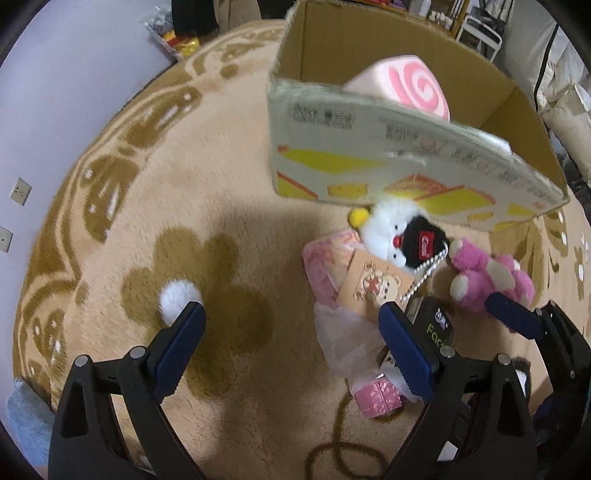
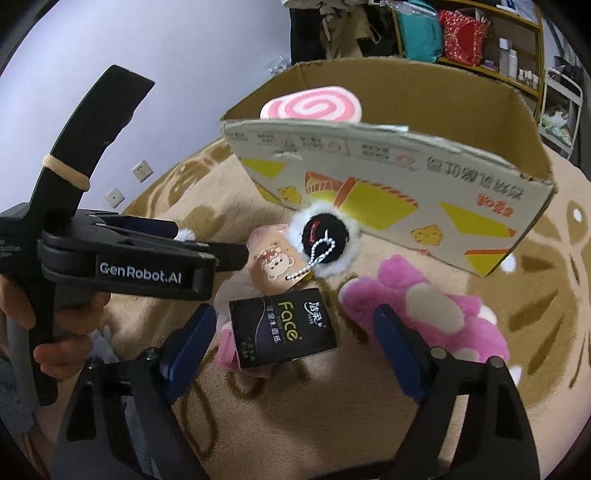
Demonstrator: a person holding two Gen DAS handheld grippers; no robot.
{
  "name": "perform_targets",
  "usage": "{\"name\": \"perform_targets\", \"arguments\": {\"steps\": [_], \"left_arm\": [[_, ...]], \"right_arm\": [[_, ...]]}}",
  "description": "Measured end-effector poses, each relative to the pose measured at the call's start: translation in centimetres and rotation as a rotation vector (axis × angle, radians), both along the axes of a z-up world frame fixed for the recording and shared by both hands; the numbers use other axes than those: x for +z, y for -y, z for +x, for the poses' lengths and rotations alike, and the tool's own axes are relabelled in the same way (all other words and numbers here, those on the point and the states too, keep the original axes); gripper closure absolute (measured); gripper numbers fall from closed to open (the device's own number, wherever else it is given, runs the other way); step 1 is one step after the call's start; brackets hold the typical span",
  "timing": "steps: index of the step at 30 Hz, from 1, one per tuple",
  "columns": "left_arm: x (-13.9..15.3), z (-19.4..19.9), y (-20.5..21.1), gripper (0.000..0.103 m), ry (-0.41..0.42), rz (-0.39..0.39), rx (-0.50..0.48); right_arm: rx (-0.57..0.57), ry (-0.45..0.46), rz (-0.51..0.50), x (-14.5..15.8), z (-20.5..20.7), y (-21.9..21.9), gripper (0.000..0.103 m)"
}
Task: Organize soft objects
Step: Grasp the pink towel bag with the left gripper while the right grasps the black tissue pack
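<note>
An open cardboard box stands on the rug with a pink swirl plush inside. In front of it lie a white and black plush with a bear tag, a pink bear plush, a pink wrapped pack and a black tissue pack. A small white pompom lies apart on the left. My left gripper is open above the rug between pompom and pile. My right gripper is open around the black tissue pack.
The beige rug with brown flower patterns covers the floor. A lilac wall with sockets is at the left. Shelves with bags and bottles stand behind the box. The left gripper's body shows in the right wrist view.
</note>
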State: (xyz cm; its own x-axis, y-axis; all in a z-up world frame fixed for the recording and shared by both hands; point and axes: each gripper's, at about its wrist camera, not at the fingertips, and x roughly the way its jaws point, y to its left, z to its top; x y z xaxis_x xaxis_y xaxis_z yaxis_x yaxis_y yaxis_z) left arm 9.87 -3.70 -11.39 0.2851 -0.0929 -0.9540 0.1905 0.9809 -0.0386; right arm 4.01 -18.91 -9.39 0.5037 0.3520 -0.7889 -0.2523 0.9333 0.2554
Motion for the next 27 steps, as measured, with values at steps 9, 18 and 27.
{"name": "perform_targets", "arguments": {"steps": [9,18,27], "left_arm": [[-1.4,0.0,1.2,0.009,-0.068,-0.027,-0.045],[-2.9,0.5,2.3,0.009,-0.114,-0.036,-0.085],[-4.6,0.4,4.9,0.010,-0.139,-0.006,-0.150]], "right_arm": [[0.040,-0.051,0.004,-1.6,0.8,-1.3,0.013],[0.073,-0.071,-0.024,-2.9,1.5,-2.4,0.013],[0.073,-0.104,-0.034,-3.7,1.9,-2.6,0.035]]}}
